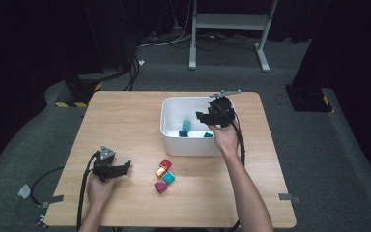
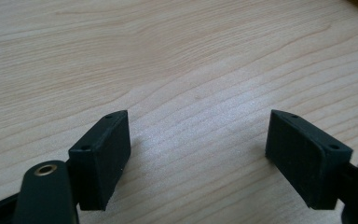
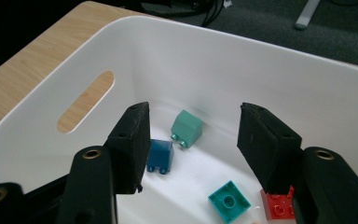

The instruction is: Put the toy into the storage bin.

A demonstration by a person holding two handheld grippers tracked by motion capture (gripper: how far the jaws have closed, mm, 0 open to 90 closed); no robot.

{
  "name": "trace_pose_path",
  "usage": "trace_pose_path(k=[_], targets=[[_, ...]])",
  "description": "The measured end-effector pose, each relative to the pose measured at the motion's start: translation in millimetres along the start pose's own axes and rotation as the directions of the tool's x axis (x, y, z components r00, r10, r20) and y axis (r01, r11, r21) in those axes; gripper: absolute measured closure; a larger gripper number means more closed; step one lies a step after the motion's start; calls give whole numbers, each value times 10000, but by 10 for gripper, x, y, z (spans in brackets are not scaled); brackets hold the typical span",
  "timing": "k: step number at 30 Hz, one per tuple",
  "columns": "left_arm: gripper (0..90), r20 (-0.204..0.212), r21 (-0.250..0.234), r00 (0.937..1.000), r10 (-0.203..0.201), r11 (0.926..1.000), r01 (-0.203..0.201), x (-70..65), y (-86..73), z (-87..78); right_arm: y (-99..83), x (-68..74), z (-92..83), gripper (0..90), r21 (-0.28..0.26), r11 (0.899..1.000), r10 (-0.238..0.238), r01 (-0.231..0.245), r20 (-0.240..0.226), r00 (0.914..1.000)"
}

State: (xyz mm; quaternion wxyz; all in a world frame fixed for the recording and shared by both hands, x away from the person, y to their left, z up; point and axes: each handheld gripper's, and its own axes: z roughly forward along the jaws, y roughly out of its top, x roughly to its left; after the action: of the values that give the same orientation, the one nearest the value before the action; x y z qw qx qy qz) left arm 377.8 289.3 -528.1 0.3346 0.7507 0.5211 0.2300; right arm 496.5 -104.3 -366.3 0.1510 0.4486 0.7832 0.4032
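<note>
White bin: one, on the table, its long axis running across the table from your left to your right, open side up.

Inside the bin, counted from the right gripper view: one light green brick tipped on its side with studs pointing down toward the floor of the bin, one dark blue brick just beside it, one teal brick studs up, one red brick partly hidden.

In front of the bin on the table: four bricks in a tight cluster.

Your right gripper hangs over the bin, jaws apart, gripping nothing.

Your left gripper, well apart from the bin, rests jaws wide over bare wood.
</note>
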Motion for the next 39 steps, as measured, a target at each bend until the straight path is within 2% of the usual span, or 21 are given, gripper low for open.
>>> trace_pose_path(k=[6, 8, 11, 15, 18, 20, 27, 31, 34, 35, 37, 38, 39], targets=[[220, -4, 7, 10000, 21, 10000, -21, -1, 2, 2, -17, 116, -165, 435, -408, 9982, -450, 439, -255, 9987], [215, 23, 33, 10000, 69, 10000, -69, -3, 4, 2, -75, 163, -232, 434, -582, 9960, -704, 683, -360, 9969], [208, 115, 38, 9999, 102, 9999, -102, -3, 7, 7, -173, 180, -285, 432, -510, 9930, -1083, 1068, -273, 9937], [209, 233, 22, 9996, 187, 9998, -187, -6, 6, 6, -309, 202, -476, 433, -1150, 9879, -1108, 1045, -496, 9926], [209, 242, 19, 9995, 184, 9998, -184, -5, 6, 6, -448, 227, -567, 429, -1238, 9852, -1276, 1189, -652, 9897], [209, 217, 21, 9996, 188, 9998, -188, -7, 6, 7, -558, 220, -622, 431, -1355, 9850, -1175, 1070, -721, 9904], [161, 74, 124, 10000, 47, 9999, -48, -38, 17, 23, -931, 190, -758, 436, -1663, 9805, -1156, 1047, -573, 9916], [148, 151, 225, 9998, 144, 9996, -147, -31, 16, 11, -1163, 210, -773, 437, -1715, 9796, -1145, 1045, -500, 9922], [173, 59, 477, 10000, 8, 9989, -11, -33, 42, -9, -1393, 178, -689, 436, -1475, 9866, -813, 700, -718, 9941], [185, 171, 607, 9997, -152, 9981, 142, -28, 63, -21, -1468, 154, -650, 436, -1424, 9883, -662, 541, -814, 9945], [185, 205, 412, 9995, -244, 9989, 236, -28, 78, -57, -1611, 96, -554, 435, -1320, 9911, -308, 176, -987, 9946], [184, 280, 305, 9992, -281, 9992, 273, -34, 82, -76, -1691, 67, -489, 434, -1200, 9928, -115, -4, -990, 9950], [180, 371, 248, 9989, -303, 9993, 294, -43, 87, -96, -1745, 49, -436, 432, -1050, 9945, -97, 8, -845, 9964]])
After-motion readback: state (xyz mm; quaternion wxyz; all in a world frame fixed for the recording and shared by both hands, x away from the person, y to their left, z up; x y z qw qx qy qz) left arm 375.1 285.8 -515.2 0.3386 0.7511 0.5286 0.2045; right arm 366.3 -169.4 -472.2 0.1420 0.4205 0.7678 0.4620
